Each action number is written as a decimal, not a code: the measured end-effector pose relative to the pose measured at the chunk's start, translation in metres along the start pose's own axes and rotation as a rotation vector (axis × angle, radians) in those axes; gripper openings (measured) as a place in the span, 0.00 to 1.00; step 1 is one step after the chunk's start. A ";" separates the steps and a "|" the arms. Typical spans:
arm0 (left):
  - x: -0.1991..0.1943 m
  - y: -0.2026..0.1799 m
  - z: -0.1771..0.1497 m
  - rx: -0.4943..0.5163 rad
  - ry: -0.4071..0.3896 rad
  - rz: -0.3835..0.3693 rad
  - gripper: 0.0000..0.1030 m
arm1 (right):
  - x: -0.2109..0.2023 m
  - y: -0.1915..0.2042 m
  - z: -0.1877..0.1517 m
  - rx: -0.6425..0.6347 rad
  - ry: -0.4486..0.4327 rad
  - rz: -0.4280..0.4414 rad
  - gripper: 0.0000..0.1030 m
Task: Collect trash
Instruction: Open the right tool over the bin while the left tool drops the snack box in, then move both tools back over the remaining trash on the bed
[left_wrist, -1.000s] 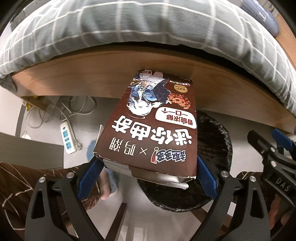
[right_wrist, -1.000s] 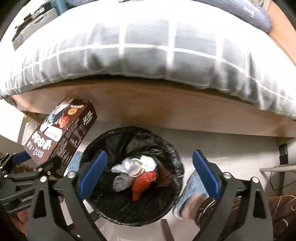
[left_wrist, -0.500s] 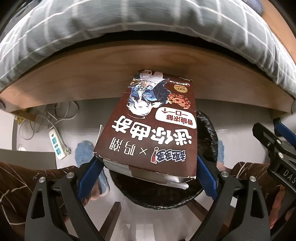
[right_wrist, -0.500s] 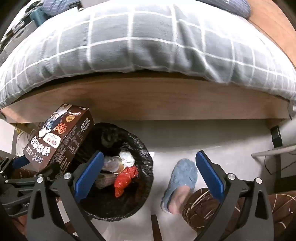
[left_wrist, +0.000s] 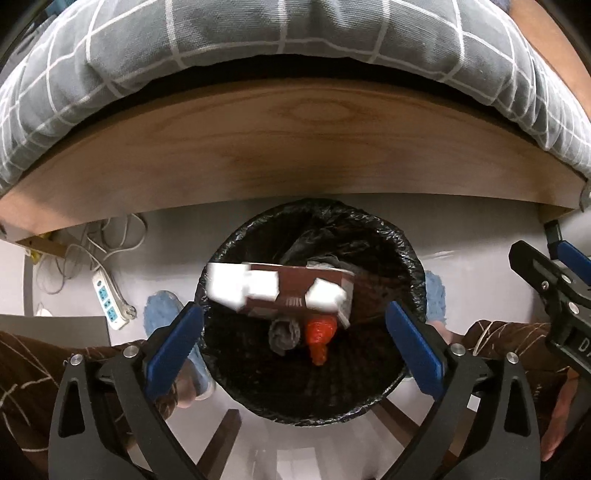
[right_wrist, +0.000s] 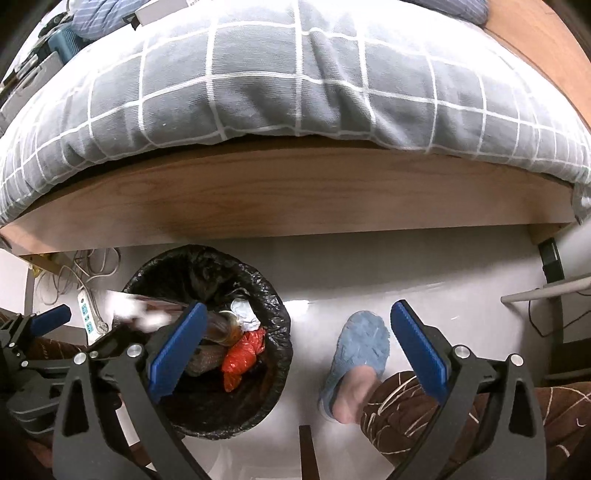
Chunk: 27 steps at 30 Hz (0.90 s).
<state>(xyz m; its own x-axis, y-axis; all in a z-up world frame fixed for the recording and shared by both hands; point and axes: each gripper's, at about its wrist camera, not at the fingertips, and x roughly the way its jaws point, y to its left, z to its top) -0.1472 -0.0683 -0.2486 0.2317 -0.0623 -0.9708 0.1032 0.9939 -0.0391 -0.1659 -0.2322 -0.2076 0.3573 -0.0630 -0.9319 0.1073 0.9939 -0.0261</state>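
Both grippers point steeply down at the floor, next to the bed.

The L gripper (left_wrist: 295, 339) hangs right over the bin (left_wrist: 410, 251). Its blue fingers (left_wrist: 173, 343) are spread wide & are opening more. They touch nothing. The bin's mouth shows between them.

The box (left_wrist: 291, 291) is free of the fingers, blurred, inside the bin's mouth near the top of the trash. It lies about flat, w/ its long side running left to right across the bin, from the left rim toward the middle. One end sticks past the left rim in the L view. A narrow brown & white side faces up at the camera.

Under the box sit a red wrapper (left_wrist: 319, 336) & a gray lump (left_wrist: 282, 334). In the R view the box (right_wrist: 140, 314) is a blur at the bin's (right_wrist: 273, 295) left rim, partly behind a blue finger.

The R gripper (right_wrist: 295, 347) is off to the bin's right, over bare floor. Its fingers (right_wrist: 417, 347) are spread wide w/ nothing between them but floor & a blue slipper (right_wrist: 364, 339). Its left finger lies over the bin's left half in the picture.

The person's brown pants (right_wrist: 402, 398) show at the bottom. A power strip (left_wrist: 109, 299) lies on the floor left of the bin, by the bed (left_wrist: 295, 140).
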 end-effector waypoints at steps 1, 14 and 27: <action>0.000 0.002 0.000 -0.003 -0.002 0.001 0.94 | -0.001 0.001 0.001 -0.001 -0.003 0.000 0.93; -0.043 0.023 0.018 -0.036 -0.141 0.021 0.94 | -0.036 0.022 0.018 -0.054 -0.117 -0.004 0.93; -0.110 0.035 0.038 -0.043 -0.322 0.013 0.94 | -0.104 0.040 0.053 -0.075 -0.307 0.030 0.93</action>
<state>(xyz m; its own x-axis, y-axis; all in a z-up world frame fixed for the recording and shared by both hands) -0.1319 -0.0304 -0.1345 0.5277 -0.0687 -0.8467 0.0590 0.9973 -0.0441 -0.1497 -0.1908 -0.0923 0.6237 -0.0465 -0.7803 0.0279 0.9989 -0.0372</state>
